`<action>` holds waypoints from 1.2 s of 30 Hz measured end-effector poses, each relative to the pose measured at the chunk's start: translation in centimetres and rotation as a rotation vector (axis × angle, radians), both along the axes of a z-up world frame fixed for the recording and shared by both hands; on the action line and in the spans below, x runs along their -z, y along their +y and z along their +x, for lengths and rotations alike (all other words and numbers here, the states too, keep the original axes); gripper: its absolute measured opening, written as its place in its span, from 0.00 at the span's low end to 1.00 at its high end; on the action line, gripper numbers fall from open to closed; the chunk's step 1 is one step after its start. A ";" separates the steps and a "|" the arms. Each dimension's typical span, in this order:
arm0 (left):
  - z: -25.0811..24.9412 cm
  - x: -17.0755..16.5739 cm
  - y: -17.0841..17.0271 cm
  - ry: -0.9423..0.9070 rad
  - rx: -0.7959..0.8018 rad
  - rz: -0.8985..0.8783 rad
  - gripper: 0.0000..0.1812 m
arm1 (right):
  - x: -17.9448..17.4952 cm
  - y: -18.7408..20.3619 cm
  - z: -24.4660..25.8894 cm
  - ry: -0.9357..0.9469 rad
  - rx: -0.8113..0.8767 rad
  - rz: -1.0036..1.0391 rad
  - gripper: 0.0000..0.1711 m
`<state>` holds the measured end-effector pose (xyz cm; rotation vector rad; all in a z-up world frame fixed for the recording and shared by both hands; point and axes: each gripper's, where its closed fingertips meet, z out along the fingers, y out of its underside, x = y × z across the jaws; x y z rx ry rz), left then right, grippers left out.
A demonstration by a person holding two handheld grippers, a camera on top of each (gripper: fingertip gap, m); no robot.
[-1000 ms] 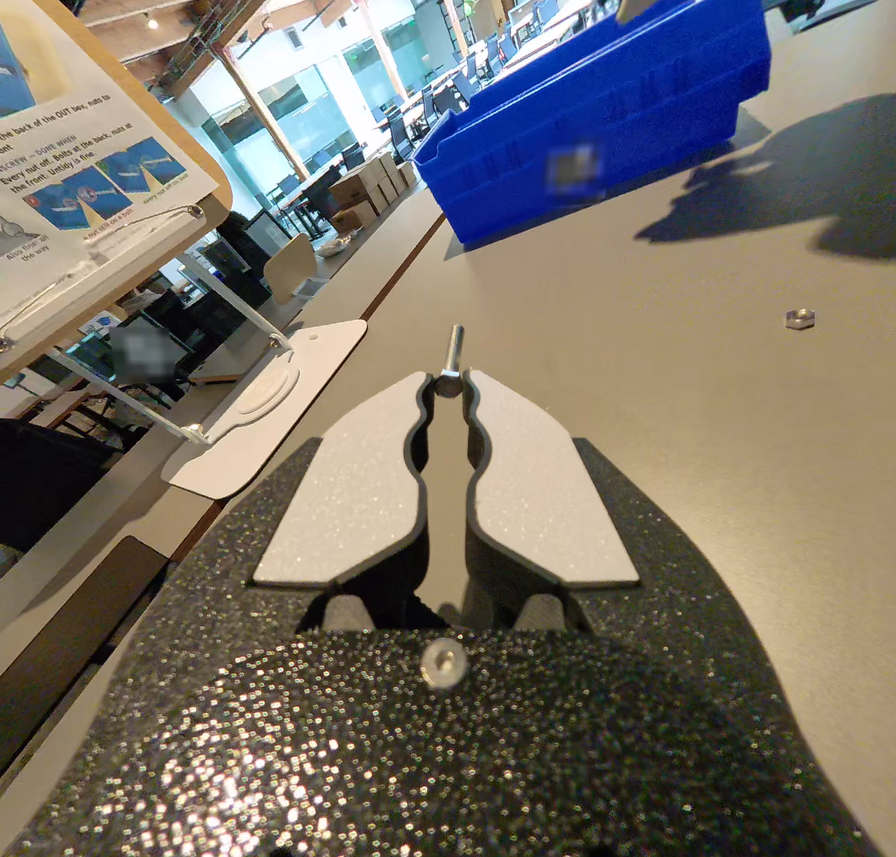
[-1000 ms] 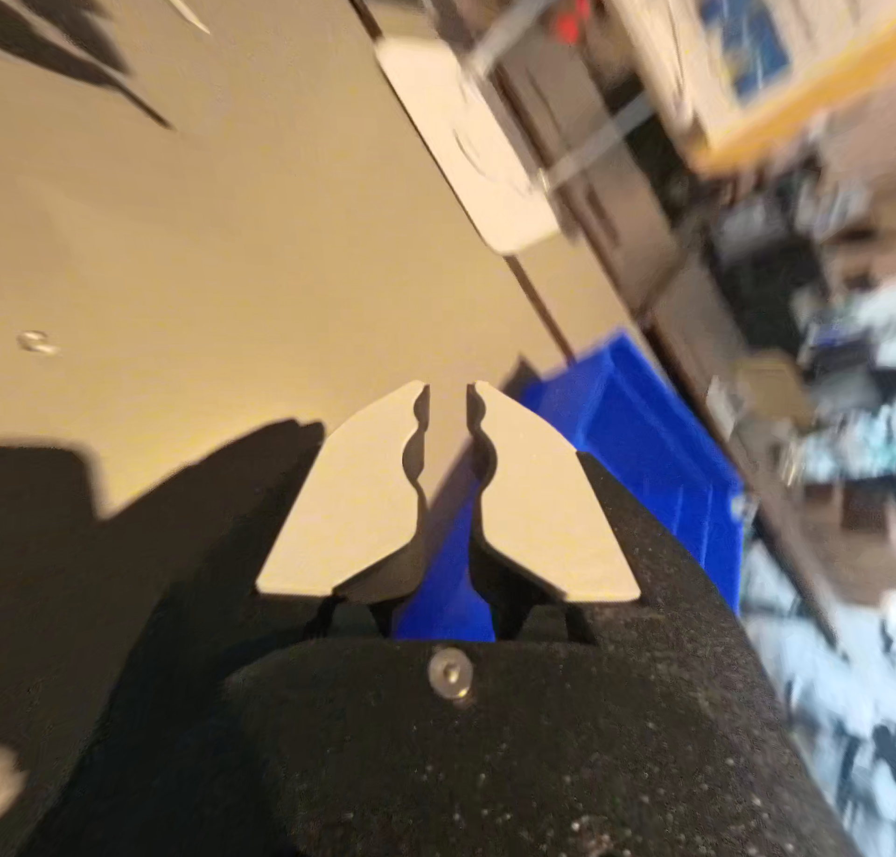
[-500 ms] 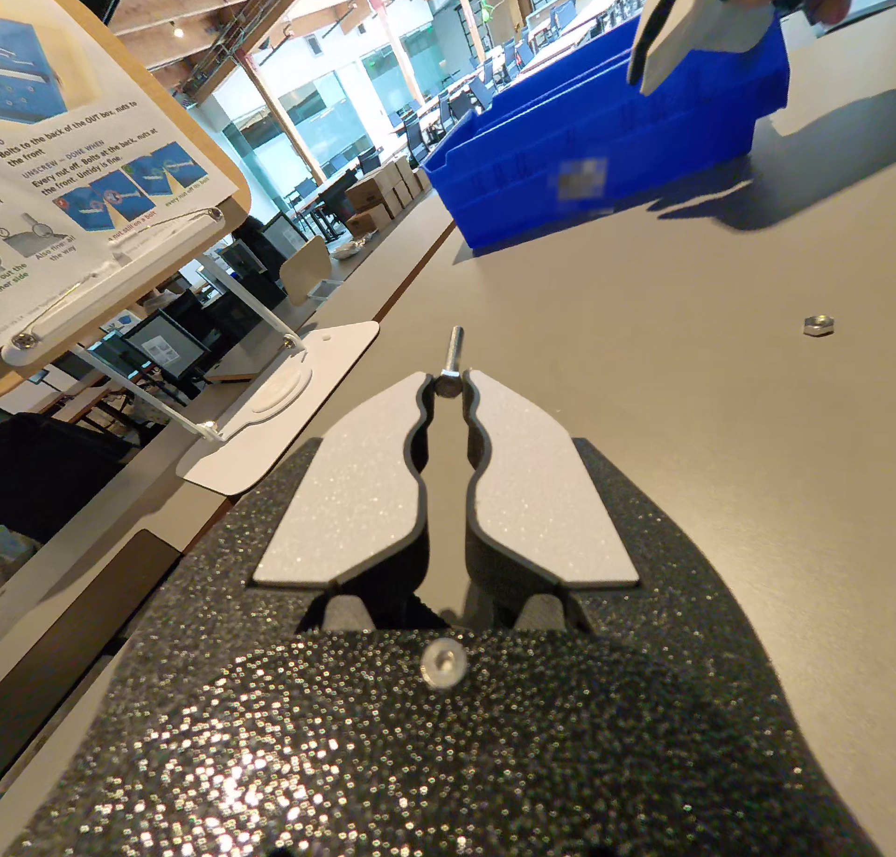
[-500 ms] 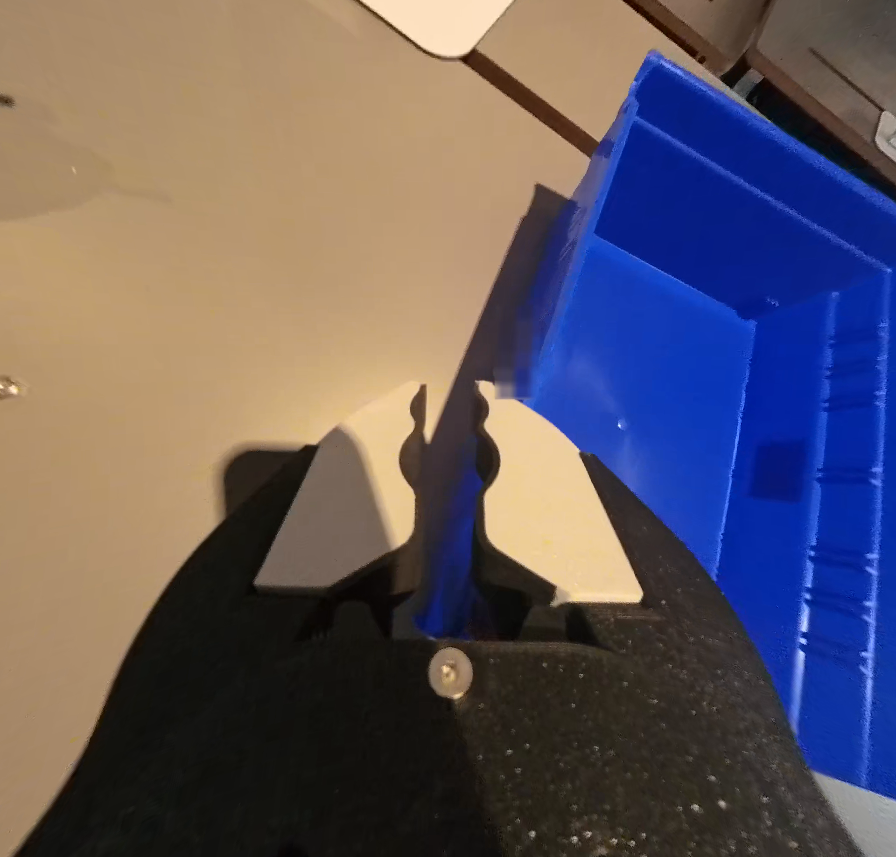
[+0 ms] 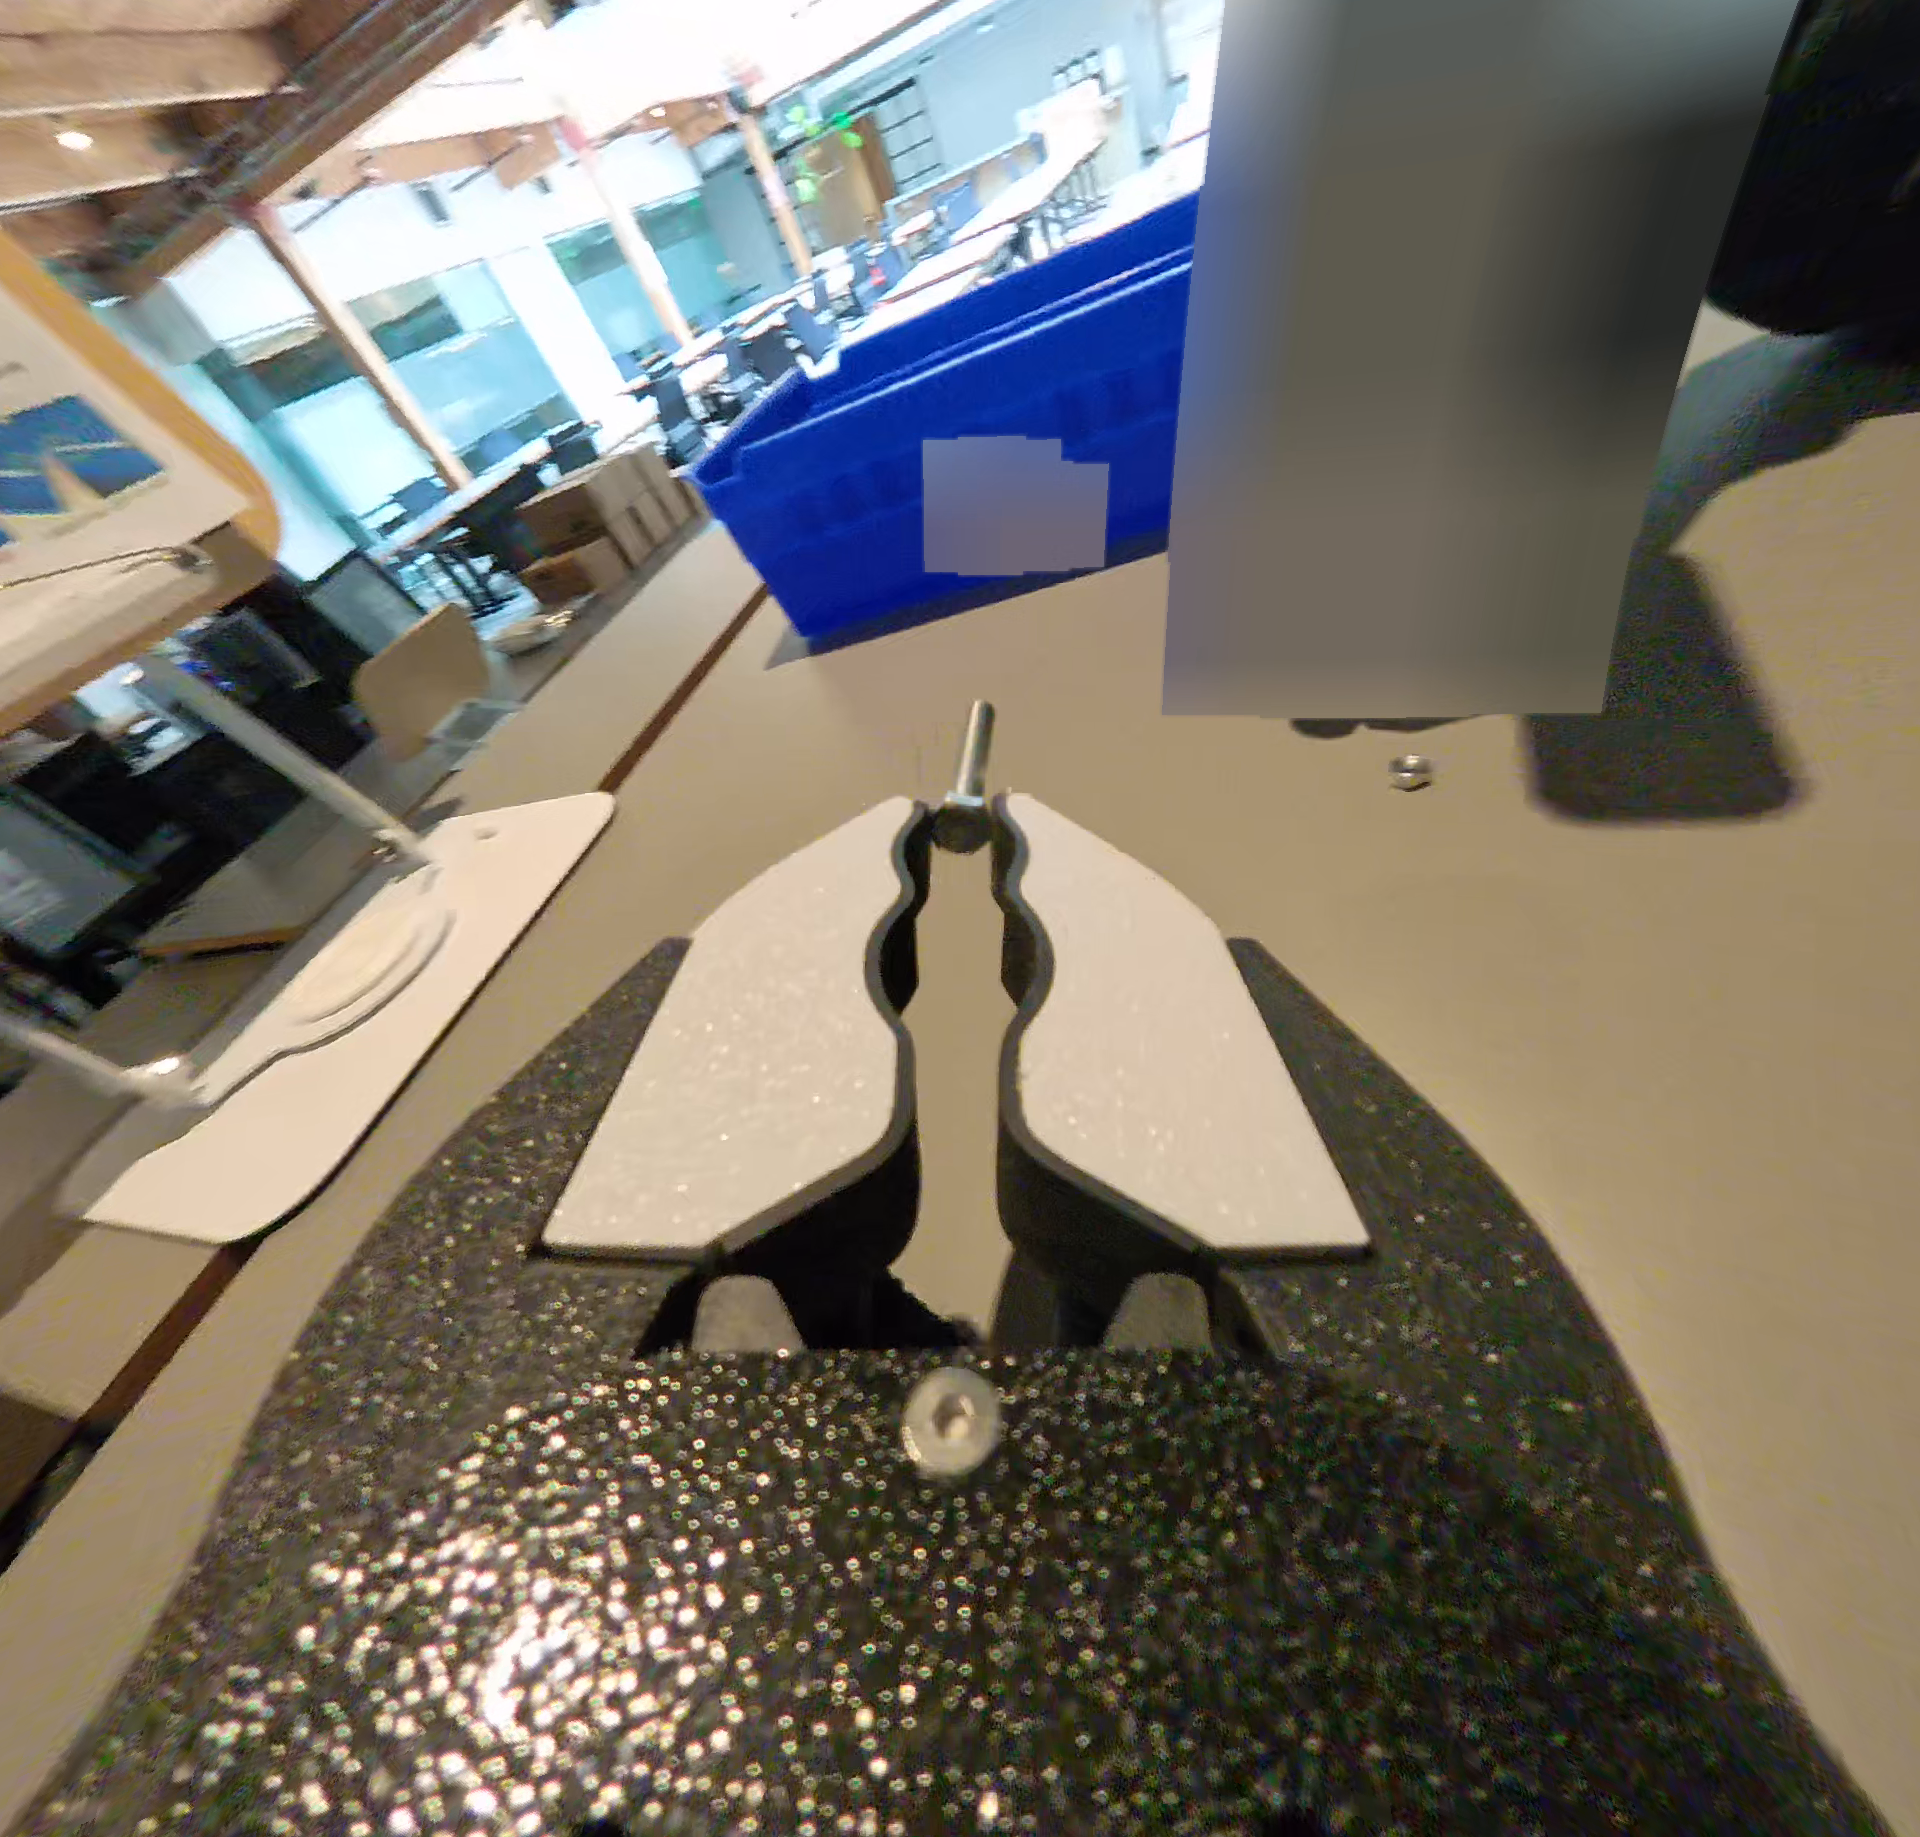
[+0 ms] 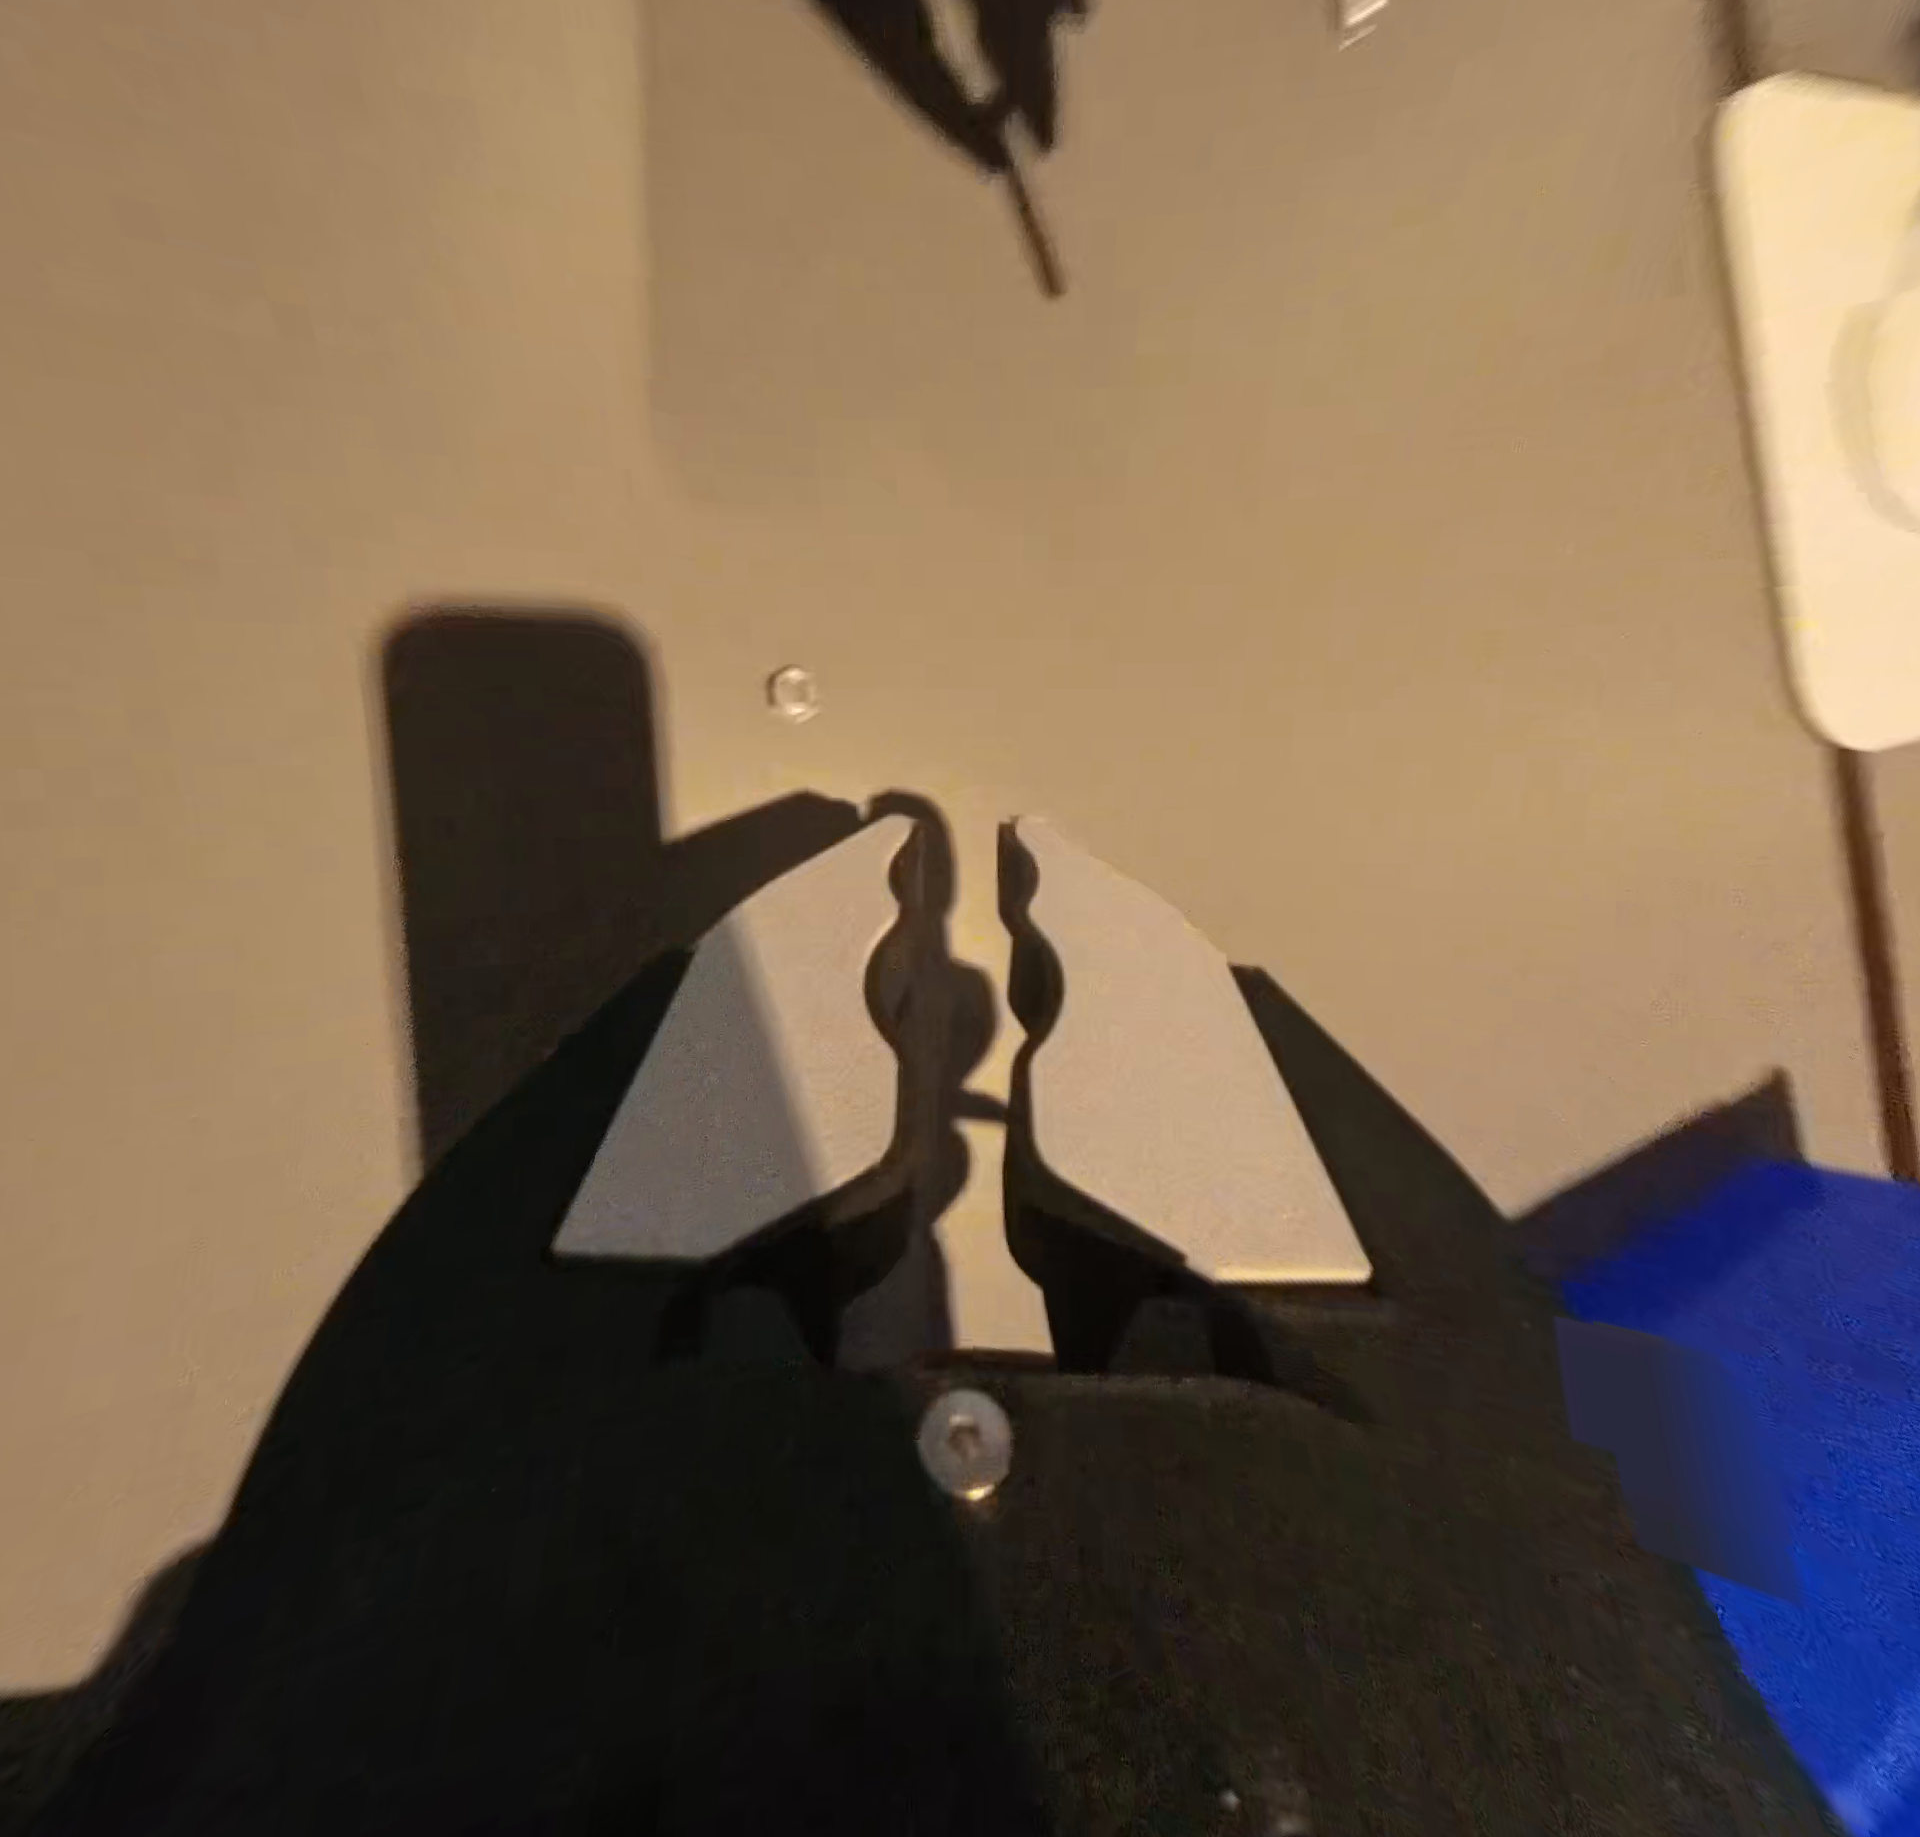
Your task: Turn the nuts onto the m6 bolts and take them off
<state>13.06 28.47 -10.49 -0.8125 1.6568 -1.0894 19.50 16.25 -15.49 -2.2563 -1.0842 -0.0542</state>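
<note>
My left gripper point(image 5: 961, 819) is shut on the hex head of a silver bolt point(image 5: 974, 753), whose threaded shank points forward over the grey table. A loose silver nut point(image 5: 1410, 771) lies on the table to the right of it. In the right wrist view the same nut point(image 6: 792, 692) lies just beyond my right gripper point(image 6: 956, 829), which is open a little and empty, close above the table. The left gripper with its bolt point(image 6: 1029, 229) shows dark at the top of that view. A large blurred patch hides the right gripper in the left wrist view.
A blue bin point(image 5: 935, 437) stands at the back of the table; its corner shows in the right wrist view point(image 6: 1787, 1372). A white stand base point(image 5: 343, 998) with a sign board sits at the left edge, also in the right wrist view point(image 6: 1818, 385). There is about 15 cm between the tips of the two grippers. The loose silver nut point(image 5: 1410, 771) lies some 5 cm from my right tips, 15 cm from my left tips.
My right gripper has swung away from the blue bin and come down over the table near the loose nut. My left gripper still holds the bolt, turned slightly.
</note>
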 end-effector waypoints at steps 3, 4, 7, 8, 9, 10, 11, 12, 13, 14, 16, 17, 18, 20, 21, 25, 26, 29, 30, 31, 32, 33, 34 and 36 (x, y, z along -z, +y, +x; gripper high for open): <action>0.2 0.6 -0.6 0.037 0.018 0.027 0.06 | 2.8 -0.1 -2.0 0.046 -0.078 -0.085 0.12; 0.2 0.7 -0.6 0.041 0.019 0.033 0.06 | 3.0 0.0 -2.6 0.078 -0.087 -0.092 0.13; 0.2 0.7 -0.6 0.040 0.019 0.029 0.06 | 2.7 0.4 -3.2 0.149 -0.088 -0.090 0.13; 0.2 0.6 -0.6 0.039 0.019 0.026 0.06 | 2.6 0.5 -3.3 0.163 -0.082 -0.092 0.13; 0.2 0.6 -0.6 0.039 0.019 0.025 0.06 | 2.7 0.5 -3.3 0.171 -0.078 -0.099 0.13; 0.2 0.6 -0.6 0.040 0.020 0.026 0.06 | 2.9 0.5 -3.3 0.177 -0.077 -0.108 0.13; 0.2 0.7 -0.6 0.044 0.020 0.029 0.06 | 3.0 0.5 -3.3 0.182 -0.077 -0.116 0.13; 0.2 0.8 -0.6 0.048 0.021 0.032 0.06 | 3.1 0.5 -3.5 0.197 -0.080 -0.122 0.13; 0.2 0.8 -0.7 0.052 0.023 0.036 0.06 | 3.1 0.4 -3.8 0.217 -0.083 -0.128 0.13; 0.3 0.9 -0.7 0.054 0.023 0.040 0.06 | 3.1 0.5 -3.9 0.227 -0.083 -0.134 0.13; 0.3 1.0 -0.8 0.059 0.024 0.043 0.06 | 3.2 0.5 -4.1 0.237 -0.081 -0.141 0.13; 0.3 1.0 -0.8 0.061 0.025 0.044 0.06 | 3.2 0.5 -4.3 0.243 -0.079 -0.148 0.12; 0.3 1.0 -0.8 0.063 0.027 0.045 0.06 | 3.2 0.5 -4.4 0.251 -0.075 -0.155 0.12; 0.3 1.1 -0.9 0.066 0.029 0.047 0.06 | 3.3 0.7 -4.4 0.260 -0.058 -0.162 0.07; 0.2 1.1 -0.9 0.067 0.031 0.048 0.06 | 3.3 0.7 -4.4 0.261 -0.054 -0.165 0.06; 0.2 1.1 -0.9 0.065 0.033 0.045 0.06 | 3.3 0.8 -4.5 0.254 -0.056 -0.174 0.06; 0.2 1.0 -0.9 0.062 0.033 0.040 0.06 | 3.3 0.8 -4.5 0.258 -0.060 -0.174 0.06; 0.1 0.2 -1.1 0.026 0.044 -0.017 0.06 | 2.5 1.9 -4.7 0.321 -0.046 -0.125 0.05; 0.0 -0.1 -1.3 0.011 0.047 -0.038 0.06 | 1.7 2.5 -4.9 0.362 -0.040 -0.088 0.05; -0.1 -0.5 -1.4 -0.007 0.052 -0.065 0.06 | 0.5 3.3 -5.1 0.416 -0.038 -0.036 0.05; -0.3 -1.1 -1.6 -0.034 0.055 -0.103 0.06 | -1.0 4.2 -5.3 0.482 -0.040 0.032 0.05; -0.4 -1.9 -1.8 -0.072 0.057 -0.159 0.06 | -2.8 5.1 -5.5 0.560 -0.049 0.109 0.05; -0.7 -2.8 -1.9 -0.117 0.063 -0.231 0.06 | -4.9 5.8 -5.8 0.653 -0.075 0.192 0.05; -1.0 -4.5 -1.7 -0.209 0.066 -0.387 0.06 | -9.0 6.3 -6.2 0.877 -0.162 0.341 0.05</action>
